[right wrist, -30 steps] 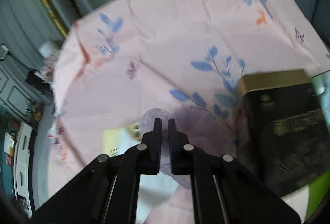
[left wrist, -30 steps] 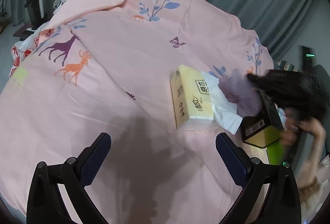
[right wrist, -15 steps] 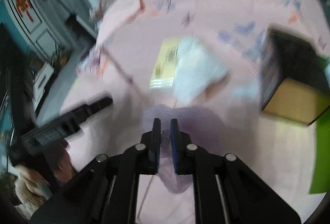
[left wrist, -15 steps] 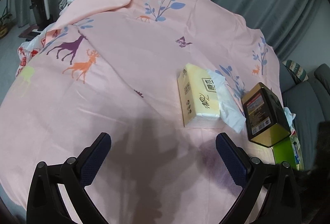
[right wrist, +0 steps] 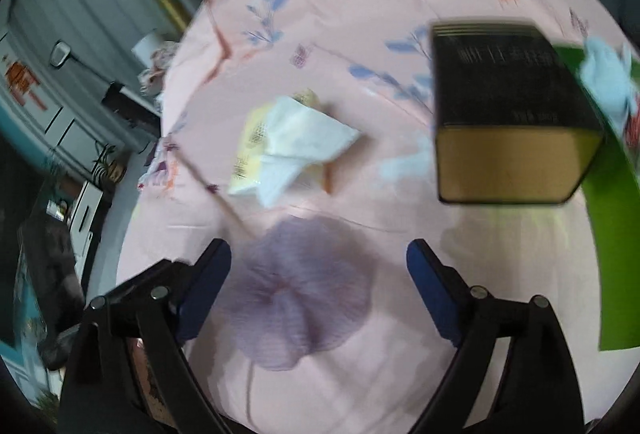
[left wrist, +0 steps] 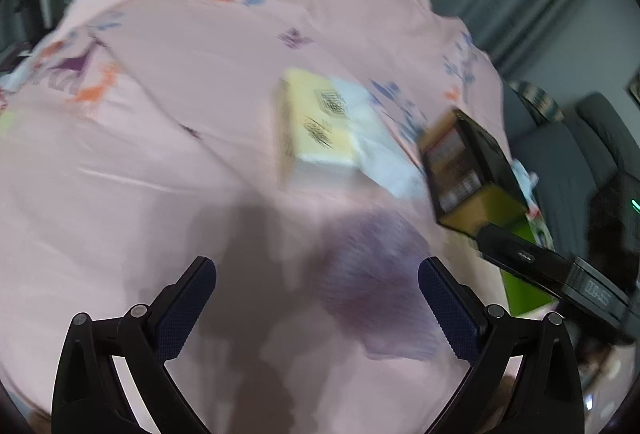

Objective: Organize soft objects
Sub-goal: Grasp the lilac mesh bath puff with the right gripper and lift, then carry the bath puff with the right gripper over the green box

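Now, line by line:

Right gripper [right wrist: 319, 282]: jaws opening, the two blue pads already wide apart and pressing on nothing.
Purple mesh puff [right wrist: 300, 294]: lies flat on the pink sheet [right wrist: 360, 14] between the right fingers, nearer the left-hand pad, touching neither as far as the blur allows; a thin cord trails from it toward the camera.
Left gripper [left wrist: 317, 308]: fingers spread wide, nothing clamped; the same puff [left wrist: 376, 286] sits on the sheet between them, close to the right-hand finger.
Tissue pack [right wrist: 256, 150]: yellow, beyond the right fingertips, well apart from them, with a loose white tissue [right wrist: 300, 146] draped over it.
Black and gold box [right wrist: 508, 110]: beyond the right-hand finger of the right gripper, standing on the sheet.
Green box [right wrist: 612, 234]: just beside the black and gold box, at the far right edge, partly cut off.
Sharpness: both views are blurred, so fine contact cannot be told.
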